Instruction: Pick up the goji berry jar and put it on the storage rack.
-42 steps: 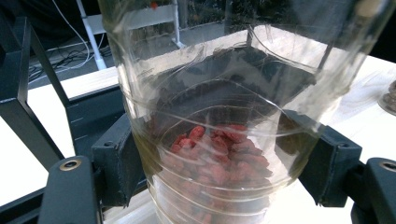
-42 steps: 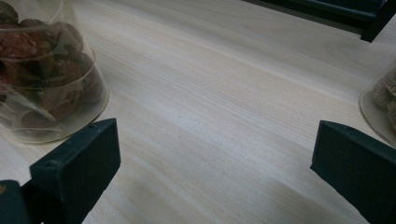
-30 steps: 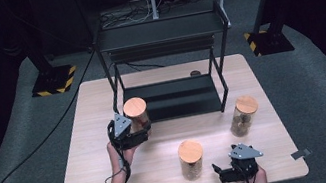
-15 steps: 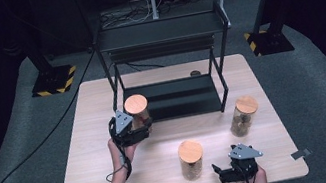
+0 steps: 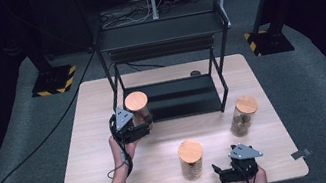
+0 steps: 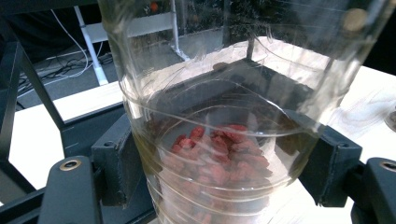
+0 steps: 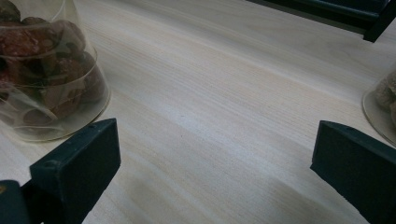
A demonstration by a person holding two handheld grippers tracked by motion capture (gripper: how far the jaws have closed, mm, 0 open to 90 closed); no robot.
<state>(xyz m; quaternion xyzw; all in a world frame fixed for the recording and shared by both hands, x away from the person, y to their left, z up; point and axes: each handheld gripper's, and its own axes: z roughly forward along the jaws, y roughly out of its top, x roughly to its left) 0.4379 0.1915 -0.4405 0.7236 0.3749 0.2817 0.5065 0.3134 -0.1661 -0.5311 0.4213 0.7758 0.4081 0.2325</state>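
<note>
L tongs point(image 5: 142, 124) clamped on clear glass jar w/ cork lid, red berries inside point(image 6: 219, 154), held at black metal rack point(image 5: 165, 60) front-left. R tongs point(image 7: 212, 172) spread wide, nothing between, low over light wood tabletop point(image 5: 85, 151).

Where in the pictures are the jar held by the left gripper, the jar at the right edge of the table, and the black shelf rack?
Held jar point(image 5: 136, 101): high view, wooden lid.
Right jar point(image 5: 246, 104): high view, wooden lid.
Shelf rack point(image 5: 160, 31): high view, top shelf.

Shelf rack point(image 5: 167, 70) at table's point(image 5: 85, 151) back; two jars point(image 5: 192, 159) point(image 5: 243, 116) in front, right of held jar point(image 5: 137, 107)
</note>
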